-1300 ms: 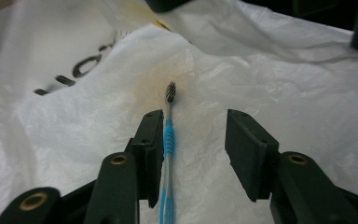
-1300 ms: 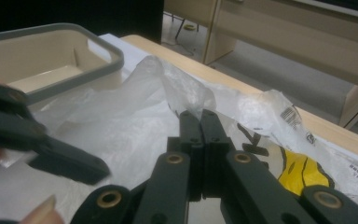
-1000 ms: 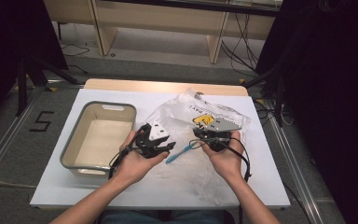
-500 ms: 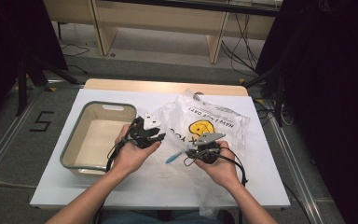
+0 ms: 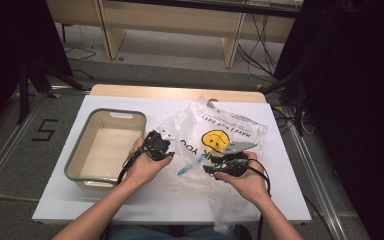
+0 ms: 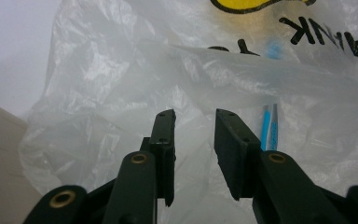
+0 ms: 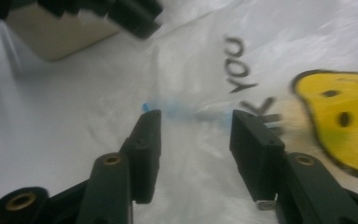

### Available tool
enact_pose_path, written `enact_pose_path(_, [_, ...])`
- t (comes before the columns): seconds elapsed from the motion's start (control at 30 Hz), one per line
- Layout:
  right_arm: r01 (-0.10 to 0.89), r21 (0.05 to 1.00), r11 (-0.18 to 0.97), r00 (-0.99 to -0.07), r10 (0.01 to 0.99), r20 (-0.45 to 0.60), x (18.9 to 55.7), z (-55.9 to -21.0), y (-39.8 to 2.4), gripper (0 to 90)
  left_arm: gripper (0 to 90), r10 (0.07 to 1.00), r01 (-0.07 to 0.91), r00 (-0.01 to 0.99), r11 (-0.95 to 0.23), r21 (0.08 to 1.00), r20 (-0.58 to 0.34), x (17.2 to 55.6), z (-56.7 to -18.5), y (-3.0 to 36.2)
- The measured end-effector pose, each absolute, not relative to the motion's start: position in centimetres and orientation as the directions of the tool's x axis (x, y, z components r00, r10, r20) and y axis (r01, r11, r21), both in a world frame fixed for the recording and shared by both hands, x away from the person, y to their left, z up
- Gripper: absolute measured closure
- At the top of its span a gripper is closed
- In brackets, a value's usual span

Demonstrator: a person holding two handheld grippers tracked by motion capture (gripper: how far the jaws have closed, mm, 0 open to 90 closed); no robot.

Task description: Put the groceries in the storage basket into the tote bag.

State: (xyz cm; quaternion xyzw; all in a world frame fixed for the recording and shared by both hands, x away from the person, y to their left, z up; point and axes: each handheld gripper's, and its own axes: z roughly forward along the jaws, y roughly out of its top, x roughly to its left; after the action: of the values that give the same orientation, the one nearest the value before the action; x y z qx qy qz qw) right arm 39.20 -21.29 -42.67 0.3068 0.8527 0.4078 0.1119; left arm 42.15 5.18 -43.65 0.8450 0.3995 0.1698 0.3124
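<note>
Nearest, at the near edge of the white table [image 5: 145, 202], two bare forearms coming in towards the clear plastic bag [image 5: 240, 127]

On the near right part of the bag, resting low on the film: the right gripper [image 5: 207, 168], held in the right hand [image 5: 247, 180], pointing left across the bag. Jaws apart, having just been opening, pads pressing on nothing. In the right gripper view [image 7: 196, 114], wide gap over the film, with the blue pen-like thing [image 7: 168, 108] lying under the plastic just beyond the fingertips, blurred there

Inside the bag, towards its near left part: that same blue thing [image 5: 190, 165], slanted, between the two grippers and apart from both

At the left edge of the bag: the left gripper [image 5: 168, 152], held in the left hand [image 5: 142, 167], pointing right into the crumpled film. Jaws partly apart, a clear gap between the pads, nothing clamped. In the left gripper view [image 6: 195, 114], bag film [image 6: 112, 93] spread behind the gap, blue thing [image 6: 266, 128] seen through the plastic just right of the right jaw

Farther in, on the middle of the bag: a yellow smiley face [image 5: 216, 139] and black lettering

Left of the bag, just beside the left hand: a grey tub [image 5: 77, 156], upright, pale inside

Beyond the bag: the far wooden edge of the table, then floor and cables
</note>
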Motion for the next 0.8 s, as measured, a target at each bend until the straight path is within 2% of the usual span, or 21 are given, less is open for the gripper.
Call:
enact_pose_path(0.27, [0.432, 0.837, 0.335, -0.684, 0.727, 0.062, 39.4, -40.9, -25.1, 47.5, 65.1, 0.783, 0.558, 0.622, -0.457, 0.692, 0.015, 41.6, -43.2, 5.5])
enact_pose_path(0.43, [0.469, 0.826, 0.314, -0.604, 0.796, 0.041, 39.5, -41.2, -26.9, 47.3, 54.4, 0.768, 0.530, 0.641, -0.434, 0.729, -0.009, 41.0, -42.7, 5.9])
enact_pose_path(0.63, [0.500, 0.805, 0.319, -0.560, 0.828, 0.020, 39.2, -41.6, -28.1, 46.1, 39.5, 0.751, 0.529, 0.658, -0.411, 0.742, -0.053, 40.0, -42.6, 6.0])
enact_pose_path(0.73, [0.504, 0.805, 0.312, -0.541, 0.841, 0.013, 39.0, -41.6, -28.7, 45.6, 35.6, 0.724, 0.529, 0.683, -0.402, 0.748, -0.094, 39.6, -42.7, 5.8])
enact_pose_path(0.8, [0.512, 0.800, 0.312, -0.529, 0.849, 0.007, 38.9, -41.7, -29.1, 45.3, 33.6, 0.718, 0.524, 0.690, -0.412, 0.745, -0.088, 39.3, -42.7, 5.7])
